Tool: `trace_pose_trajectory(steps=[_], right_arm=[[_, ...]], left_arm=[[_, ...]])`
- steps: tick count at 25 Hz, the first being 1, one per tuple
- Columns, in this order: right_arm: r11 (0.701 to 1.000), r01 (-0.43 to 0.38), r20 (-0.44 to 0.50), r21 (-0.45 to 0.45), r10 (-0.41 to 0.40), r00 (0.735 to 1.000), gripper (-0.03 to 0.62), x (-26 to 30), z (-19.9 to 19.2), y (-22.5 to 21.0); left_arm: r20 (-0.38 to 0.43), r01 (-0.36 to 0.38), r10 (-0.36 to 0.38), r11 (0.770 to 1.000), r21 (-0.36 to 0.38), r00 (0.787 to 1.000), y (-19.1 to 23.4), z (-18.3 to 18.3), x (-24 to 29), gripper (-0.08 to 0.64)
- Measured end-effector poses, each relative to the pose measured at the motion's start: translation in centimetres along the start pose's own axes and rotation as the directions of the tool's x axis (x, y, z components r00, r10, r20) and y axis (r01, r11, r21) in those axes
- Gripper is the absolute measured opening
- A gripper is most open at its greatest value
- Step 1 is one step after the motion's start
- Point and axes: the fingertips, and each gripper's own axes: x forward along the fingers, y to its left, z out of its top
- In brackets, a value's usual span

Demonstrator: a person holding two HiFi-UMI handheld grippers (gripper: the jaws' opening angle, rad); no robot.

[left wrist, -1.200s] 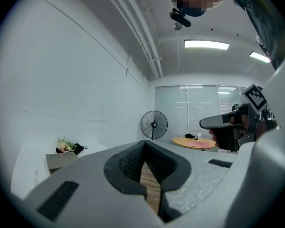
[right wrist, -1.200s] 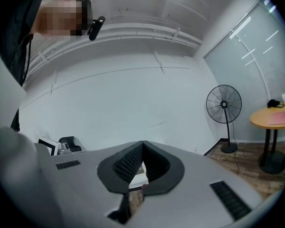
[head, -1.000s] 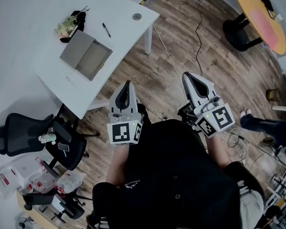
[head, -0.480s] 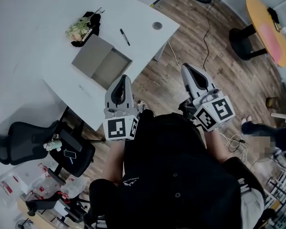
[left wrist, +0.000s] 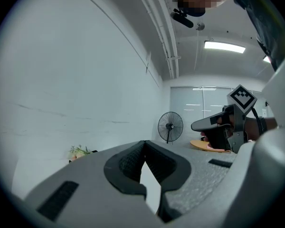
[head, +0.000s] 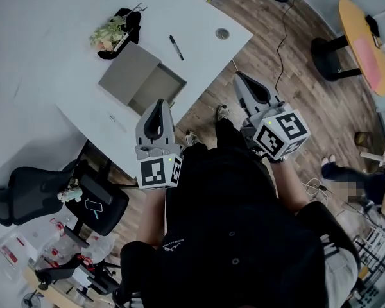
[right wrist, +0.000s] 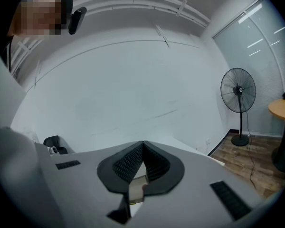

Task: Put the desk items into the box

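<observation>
Approach step, nothing picked up yet. Left claw (head: 159,104) and right claw (head: 240,79) are both pinched closed and empty, short of the desk (head: 64,76). The open box (head: 141,82) sits there, with the pen (head: 176,47) and what look like flowers (head: 109,34) just beside it. Next: reach in and open one claw over the pen.

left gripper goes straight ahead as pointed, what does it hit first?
Likely the box on the desk: in the head view the left gripper aims at it. Height unclear; it may pass above it toward the wall.

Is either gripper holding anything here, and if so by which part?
Nothing is held: the left gripper and the right gripper are both shut with empty jaws.
</observation>
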Motion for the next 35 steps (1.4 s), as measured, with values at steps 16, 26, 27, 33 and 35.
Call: trace_pose_trajectory(steps=[16, 26, 27, 33, 35], right_arm=[[0.995, -0.095, -0.283, -0.033, 0.082, 0.956, -0.002, 15.7, -5.3, -3.4], [0.990, -0.143, -0.477, -0.001, 0.126, 0.870, 0.000, 26.7, -11.1, -6.7], [0.989, -0.145, -0.492, -0.002, 0.125, 0.862, 0.000, 27.5, -11.6, -7.0], [0.986, -0.164, -0.605, 0.021, 0.143, 0.783, 0.024, 31.5, -15.4, -8.1], [0.989, -0.148, -0.639, 0.025, 0.129, 0.758, 0.027, 32.9, -16.8, -8.7]], left_arm=[[-0.045, -0.210, 0.208, 0.976, -0.061, 0.977, 6.8, -1.7, 4.3, 0.008], [-0.085, -0.287, 0.279, 0.952, -0.105, 0.957, 9.8, -2.9, 10.7, 0.008], [-0.088, -0.295, 0.286, 0.949, -0.108, 0.954, 10.2, -3.0, 11.2, 0.008], [-0.117, -0.360, 0.346, 0.924, -0.128, 0.931, 12.6, -3.5, 13.4, 0.008], [-0.129, -0.378, 0.362, 0.916, -0.135, 0.923, 13.3, -3.7, 14.2, 0.008]])
